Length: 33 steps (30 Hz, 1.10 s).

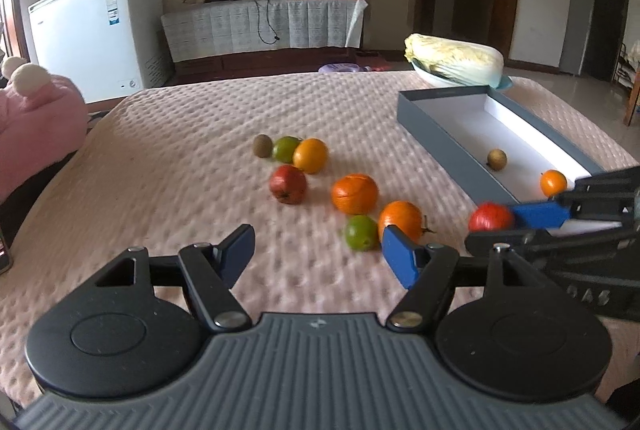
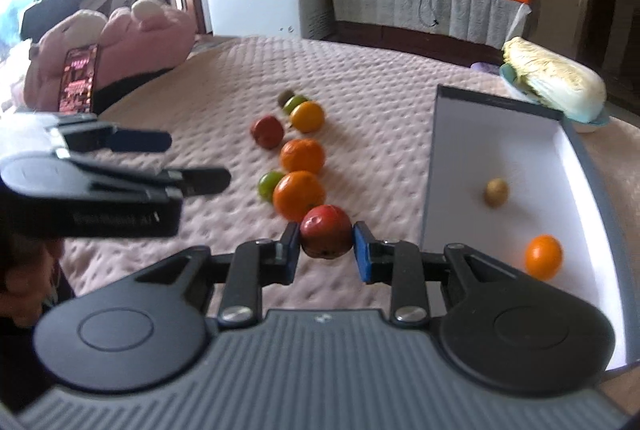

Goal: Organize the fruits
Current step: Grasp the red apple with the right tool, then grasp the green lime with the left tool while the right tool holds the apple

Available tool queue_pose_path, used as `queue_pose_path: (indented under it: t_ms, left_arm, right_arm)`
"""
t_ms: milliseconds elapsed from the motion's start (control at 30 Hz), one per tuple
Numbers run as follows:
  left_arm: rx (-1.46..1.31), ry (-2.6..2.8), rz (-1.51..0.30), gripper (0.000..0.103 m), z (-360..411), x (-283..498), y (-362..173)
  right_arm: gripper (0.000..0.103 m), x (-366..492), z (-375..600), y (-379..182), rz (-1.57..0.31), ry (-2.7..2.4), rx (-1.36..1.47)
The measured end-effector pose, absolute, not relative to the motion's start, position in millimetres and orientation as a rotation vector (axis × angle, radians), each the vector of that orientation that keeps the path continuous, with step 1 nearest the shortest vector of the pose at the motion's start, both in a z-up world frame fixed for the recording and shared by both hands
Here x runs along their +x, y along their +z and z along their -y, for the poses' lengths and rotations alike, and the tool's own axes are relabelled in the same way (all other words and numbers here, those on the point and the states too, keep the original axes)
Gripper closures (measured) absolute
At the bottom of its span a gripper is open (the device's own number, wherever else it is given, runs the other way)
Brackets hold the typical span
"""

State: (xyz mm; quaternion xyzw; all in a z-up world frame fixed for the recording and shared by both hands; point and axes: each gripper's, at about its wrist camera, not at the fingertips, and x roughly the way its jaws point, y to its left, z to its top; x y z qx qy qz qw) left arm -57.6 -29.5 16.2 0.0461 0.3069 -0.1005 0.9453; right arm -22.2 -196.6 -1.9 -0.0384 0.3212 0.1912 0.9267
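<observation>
Several loose fruits lie mid-cloth: a kiwi, two green ones, a yellow-orange one, a red apple and two oranges. My left gripper stands open just short of the nearest green fruit, with nothing between its fingers. My right gripper is shut on a second red apple, held just left of the grey box. Inside the box rest a kiwi and a small orange. In the right wrist view the left gripper shows at the left.
A napa cabbage in a bowl sits behind the box at the table's far right. A pink plush with a phone leaning on it lies at the far left. Beyond the table stand a white freezer and a cloth-covered bench.
</observation>
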Motion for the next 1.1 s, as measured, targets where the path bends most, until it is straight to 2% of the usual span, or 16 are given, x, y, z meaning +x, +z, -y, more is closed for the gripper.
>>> queue_pose_path:
  t_ms: [333, 1100]
  left_arm:
    - [0.109, -0.235, -0.639, 0.028, 62, -50, 9]
    - [-0.038, -0.112, -0.666, 0.029, 55, -19, 4]
  right_arm:
    - [0.071, -27, 221, 17, -0.553, 0.306, 0.005]
    - [0.071, -25, 244, 18, -0.556, 0.250, 0.073]
